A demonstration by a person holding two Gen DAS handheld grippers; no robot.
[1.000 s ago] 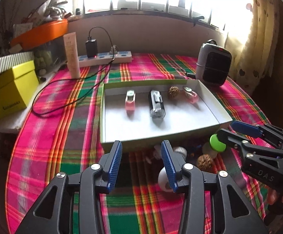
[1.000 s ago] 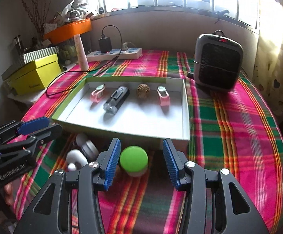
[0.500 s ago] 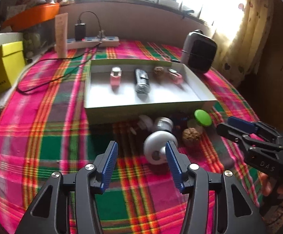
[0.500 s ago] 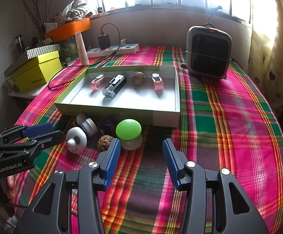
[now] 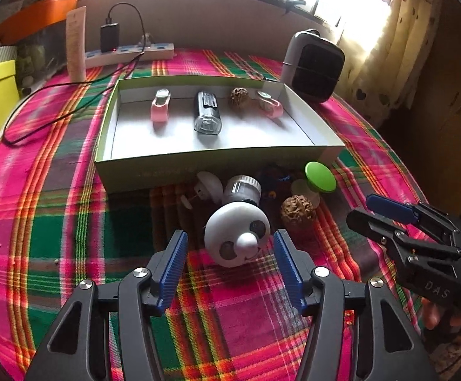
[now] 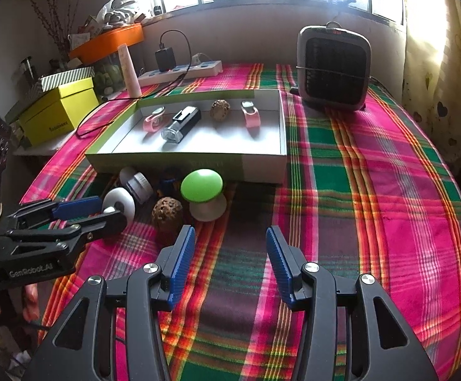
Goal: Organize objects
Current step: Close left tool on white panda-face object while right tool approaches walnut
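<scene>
Sunlight is pouring through the window behind a desk (image 6: 373, 190) covered in pink and green plaid cloth. On it a shallow box (image 5: 217, 165) is holding two pink clips, a dark torch and a walnut in a row. Just in front of the box a cluster is lying on the cloth: a white round toy (image 5: 236, 235), a silver cap (image 5: 241, 189), a second walnut (image 5: 297, 211) and a green-topped mushroom (image 6: 202, 194). The left gripper (image 5: 230, 254) is standing wide, its jaws having just been opening, with the toy sitting between the blue pads, which are not pressing it. The right gripper (image 6: 230, 254) is hanging half open over bare cloth with nothing between its jaws, the mushroom and walnut lying just ahead of it to the left.
</scene>
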